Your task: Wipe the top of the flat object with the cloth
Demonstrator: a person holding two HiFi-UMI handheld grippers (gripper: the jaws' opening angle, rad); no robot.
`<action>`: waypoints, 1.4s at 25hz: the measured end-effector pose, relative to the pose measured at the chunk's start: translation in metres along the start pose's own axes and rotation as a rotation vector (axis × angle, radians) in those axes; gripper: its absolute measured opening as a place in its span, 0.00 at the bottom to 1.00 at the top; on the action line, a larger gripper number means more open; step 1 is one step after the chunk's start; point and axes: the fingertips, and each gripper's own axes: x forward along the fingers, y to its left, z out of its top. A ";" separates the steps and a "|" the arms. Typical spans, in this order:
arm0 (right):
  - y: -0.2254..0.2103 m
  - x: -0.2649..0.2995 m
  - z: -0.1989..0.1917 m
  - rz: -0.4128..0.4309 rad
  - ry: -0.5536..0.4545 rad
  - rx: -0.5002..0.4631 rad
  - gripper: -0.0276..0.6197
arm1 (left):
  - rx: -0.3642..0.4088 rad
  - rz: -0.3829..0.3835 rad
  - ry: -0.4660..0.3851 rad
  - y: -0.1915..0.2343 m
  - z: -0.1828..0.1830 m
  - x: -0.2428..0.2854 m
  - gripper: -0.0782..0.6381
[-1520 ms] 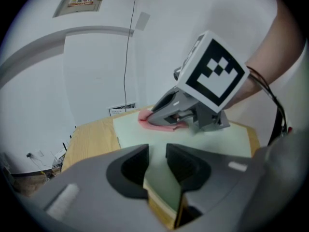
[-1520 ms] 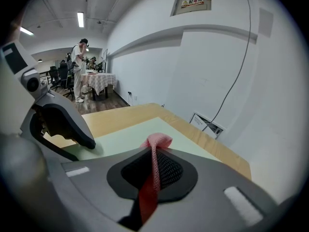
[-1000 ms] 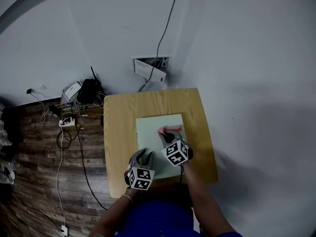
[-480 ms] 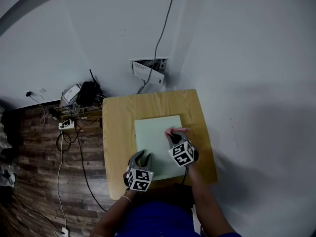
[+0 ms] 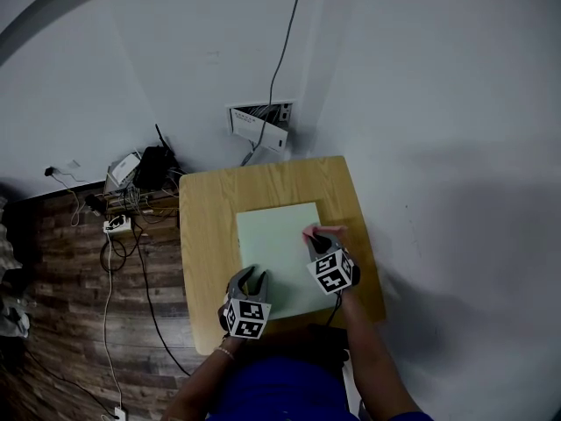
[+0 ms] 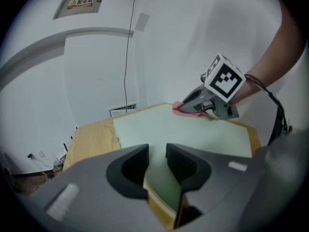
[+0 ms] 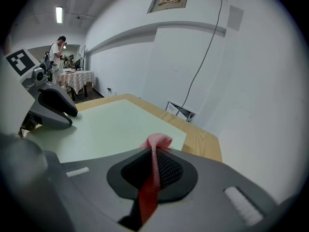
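A pale green flat board lies on a small wooden table. My right gripper is shut on a pink cloth and holds it on the board's right part, near the right edge. In the right gripper view the cloth runs up between the jaws and bunches at their tips. My left gripper rests at the board's near left corner, jaws open; the board shows through the gap with nothing gripped. From the left gripper view the right gripper presses the cloth down at the far side.
A white wall box with a cable running up the wall sits behind the table. Power strips and tangled cables lie on the wooden floor at left. A person stands far off in another room.
My right gripper has slid the pink cloth across the board toward its right edge. The left gripper has stayed at the near left corner.
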 end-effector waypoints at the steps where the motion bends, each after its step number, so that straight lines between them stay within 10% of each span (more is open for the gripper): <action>1: -0.001 -0.001 -0.002 -0.003 0.001 0.003 0.07 | -0.002 0.000 0.000 -0.001 0.000 0.000 0.27; 35: 0.025 -0.079 0.059 0.033 -0.267 0.270 0.07 | -0.056 -0.040 -0.014 -0.001 0.003 -0.022 0.27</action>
